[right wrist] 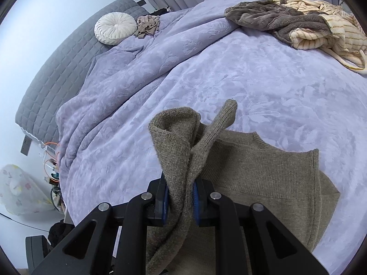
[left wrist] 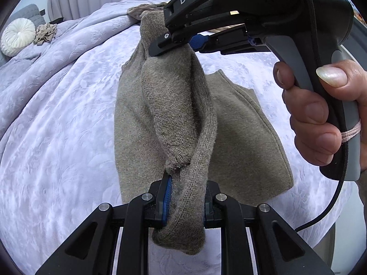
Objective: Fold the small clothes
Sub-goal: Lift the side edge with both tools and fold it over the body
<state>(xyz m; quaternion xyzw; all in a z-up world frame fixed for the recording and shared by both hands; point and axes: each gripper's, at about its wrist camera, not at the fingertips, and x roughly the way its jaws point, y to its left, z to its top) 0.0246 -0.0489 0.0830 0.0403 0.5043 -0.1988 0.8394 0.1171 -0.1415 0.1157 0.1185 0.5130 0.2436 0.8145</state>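
A small taupe knit sweater (left wrist: 240, 137) lies on the lavender bedspread (left wrist: 57, 137). My left gripper (left wrist: 185, 204) is shut on a bunched edge of the sweater and lifts it off the bed. My right gripper (left wrist: 174, 43) is shut on the other end of the same lifted fold, above and beyond the left one. In the right wrist view the right gripper (right wrist: 181, 201) clamps the knit fabric, and the rest of the sweater (right wrist: 263, 171) lies flat on the bedspread (right wrist: 229, 80) below it.
A pile of brown and cream striped clothes (right wrist: 298, 20) lies at the far right of the bed. A round white cushion (right wrist: 114, 28) and a small beige garment (right wrist: 148, 25) sit near the grey headboard (right wrist: 57, 73). The bed's left edge drops to cables and clutter (right wrist: 51, 171).
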